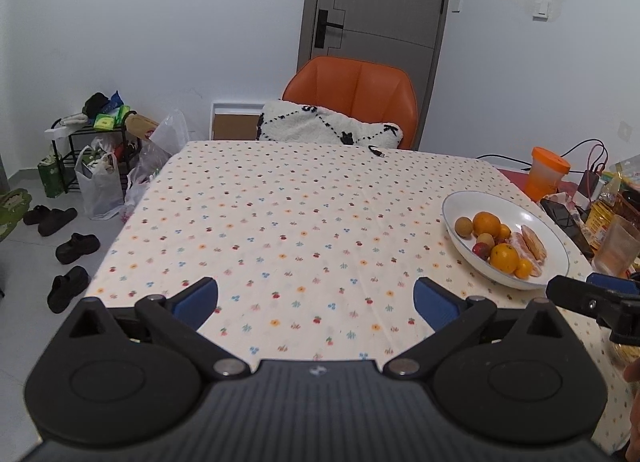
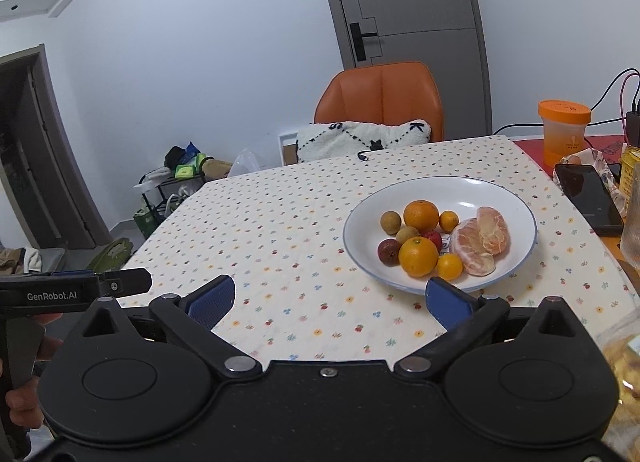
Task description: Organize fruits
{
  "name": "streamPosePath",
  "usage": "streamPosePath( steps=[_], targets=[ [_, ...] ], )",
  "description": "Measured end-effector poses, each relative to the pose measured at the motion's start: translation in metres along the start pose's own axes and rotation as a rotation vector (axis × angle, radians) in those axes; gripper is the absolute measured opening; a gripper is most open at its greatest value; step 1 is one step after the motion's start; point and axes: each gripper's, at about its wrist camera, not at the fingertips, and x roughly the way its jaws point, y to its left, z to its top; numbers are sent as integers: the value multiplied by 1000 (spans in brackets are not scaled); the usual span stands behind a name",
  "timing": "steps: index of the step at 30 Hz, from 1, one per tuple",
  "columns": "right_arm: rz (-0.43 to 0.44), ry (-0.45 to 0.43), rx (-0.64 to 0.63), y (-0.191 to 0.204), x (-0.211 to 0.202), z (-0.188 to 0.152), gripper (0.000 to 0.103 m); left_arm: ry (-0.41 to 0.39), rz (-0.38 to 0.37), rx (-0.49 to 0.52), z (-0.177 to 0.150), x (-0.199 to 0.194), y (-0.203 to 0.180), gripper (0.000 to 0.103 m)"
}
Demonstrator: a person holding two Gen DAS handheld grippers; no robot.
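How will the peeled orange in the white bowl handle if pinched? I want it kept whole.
The peeled orange would probably be soft and fragile: its skin is off and the segments are already splitting apart, so it may separate. The bare flesh likely squashes under firm pressure. It leans against a small orange fruit, which might roll when it lifts.

My left gripper (image 1: 316, 302) hovers level above the table (image 1: 280, 222), jaws spread wide with nothing between the blue pads (image 1: 198, 300), its nose directed toward the table's far edge. My right gripper (image 2: 330, 298) is held beside it over the near part of the same table, jaws likewise spread wide and empty, blue pads (image 2: 212, 300) facing inward. Seen from the right wrist, the left gripper's black finger projects over the table's near left edge, and my left hand (image 2: 24, 382) wraps the handle below table level.
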Motion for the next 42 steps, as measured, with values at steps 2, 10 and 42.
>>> streamPosePath(
  steps=[2,10,42],
  targets=[
    [3,5,-1,2,-5,-1,103,-2,-1,5,-2,-7,0,103],
    [-1,6,-20,13,-26,-6,103,-12,5,-6,1,-33,9,103],
    [-35,-17,-45,26,-48,1,103,-25,-8,46,6,-54,4,103]
  ],
)
